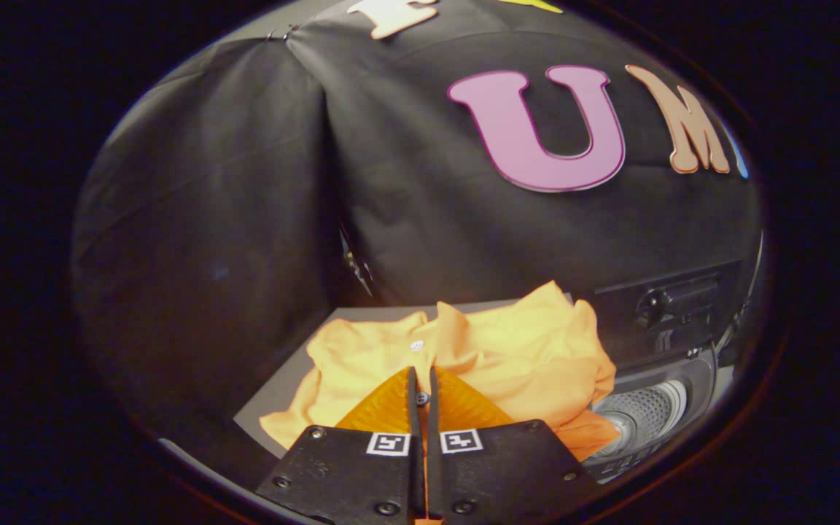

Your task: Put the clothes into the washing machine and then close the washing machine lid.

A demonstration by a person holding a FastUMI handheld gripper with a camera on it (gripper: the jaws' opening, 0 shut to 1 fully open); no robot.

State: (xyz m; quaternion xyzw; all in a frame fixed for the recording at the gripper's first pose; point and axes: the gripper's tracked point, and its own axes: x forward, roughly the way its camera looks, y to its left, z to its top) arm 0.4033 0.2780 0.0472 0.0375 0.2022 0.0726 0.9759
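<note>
Gripper (421, 379) fingers nearly together, thin gap, pinching a fold of the orange shirt (507, 357) between the tips. Shirt is crumpled, collar up, white button (416, 345) just ahead of the tips; it sits bunched on a grey surface (278, 397). To its right, washing machine (653, 408), drum open, dark lid (671, 310) raised behind it.

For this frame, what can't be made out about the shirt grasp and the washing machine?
- Grasp, gripper view: the claw has its fingers nearly together over the orange shirt; whether cloth is pinched between them is hidden by the fingers.
- Shirt's near edge: covered by the claw body.
- Washing machine: only part of the drum opening shows beyond the shirt; the rest is cut off by the view's rim.
- Lid: dark against the booth wall, its outline and hinge are unclear.
</note>
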